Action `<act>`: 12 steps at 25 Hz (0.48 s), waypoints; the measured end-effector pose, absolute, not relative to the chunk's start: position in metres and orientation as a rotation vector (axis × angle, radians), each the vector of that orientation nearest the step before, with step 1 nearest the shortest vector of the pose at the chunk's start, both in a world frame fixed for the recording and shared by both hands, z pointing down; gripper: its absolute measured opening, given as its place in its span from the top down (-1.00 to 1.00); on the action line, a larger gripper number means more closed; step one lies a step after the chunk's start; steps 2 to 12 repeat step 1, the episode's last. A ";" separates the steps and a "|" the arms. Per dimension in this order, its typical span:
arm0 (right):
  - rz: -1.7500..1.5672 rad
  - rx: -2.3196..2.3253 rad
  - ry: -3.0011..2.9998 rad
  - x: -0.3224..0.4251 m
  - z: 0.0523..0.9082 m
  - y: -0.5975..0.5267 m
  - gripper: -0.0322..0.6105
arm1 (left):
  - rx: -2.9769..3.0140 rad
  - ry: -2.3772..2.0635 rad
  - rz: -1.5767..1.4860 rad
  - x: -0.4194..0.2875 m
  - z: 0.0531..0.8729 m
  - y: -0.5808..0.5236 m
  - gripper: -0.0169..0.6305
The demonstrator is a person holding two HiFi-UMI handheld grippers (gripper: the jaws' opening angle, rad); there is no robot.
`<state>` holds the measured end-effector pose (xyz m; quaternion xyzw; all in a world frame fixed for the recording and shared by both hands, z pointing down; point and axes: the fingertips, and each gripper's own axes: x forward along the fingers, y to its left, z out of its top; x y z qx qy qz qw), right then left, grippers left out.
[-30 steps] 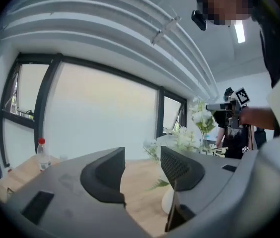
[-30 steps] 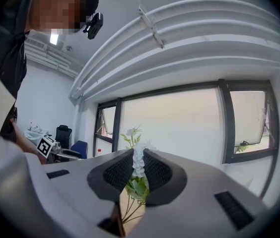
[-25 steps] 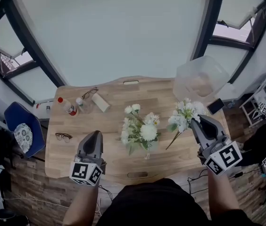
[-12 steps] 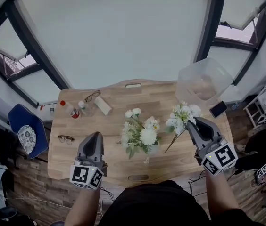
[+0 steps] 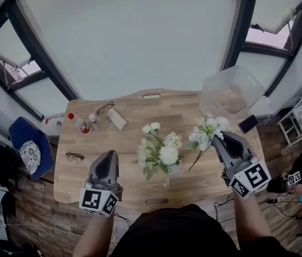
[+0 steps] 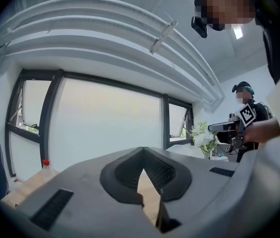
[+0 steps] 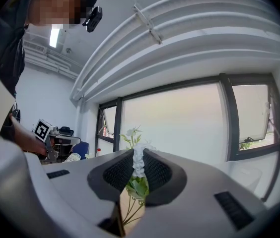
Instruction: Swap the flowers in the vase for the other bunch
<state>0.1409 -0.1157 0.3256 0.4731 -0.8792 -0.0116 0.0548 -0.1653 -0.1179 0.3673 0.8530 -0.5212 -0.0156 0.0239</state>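
The left grey gripper (image 5: pixel 108 155) hovered empty over the near edge of the wooden table (image 5: pixel 124 143), fingers pressed together. The right grey gripper (image 5: pixel 219 139) pinched the replacement bunch of white flowers (image 5: pixel 206 134) upright above the table. Farther in, the white-and-green flowers (image 5: pixel 160 153) stood mid-table, their vase too hidden by leaves to make out. The old flowers probably had to come out next, with the left fingers opening first.

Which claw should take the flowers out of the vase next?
Left, probably. The left claw is shut and empty, with the flowers in the vase just to its right. The right claw already grips the other bunch, so it looks busy.
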 end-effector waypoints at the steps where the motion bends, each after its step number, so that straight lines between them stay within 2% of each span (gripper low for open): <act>1: -0.037 1.438 -2.669 0.141 0.326 -0.116 0.67 | 2.643 -1.607 -0.050 -0.165 0.367 -0.118 0.93; 12: -0.037 1.438 -2.669 0.141 0.326 -0.116 0.67 | 2.643 -1.607 -0.050 -0.165 0.367 -0.118 0.93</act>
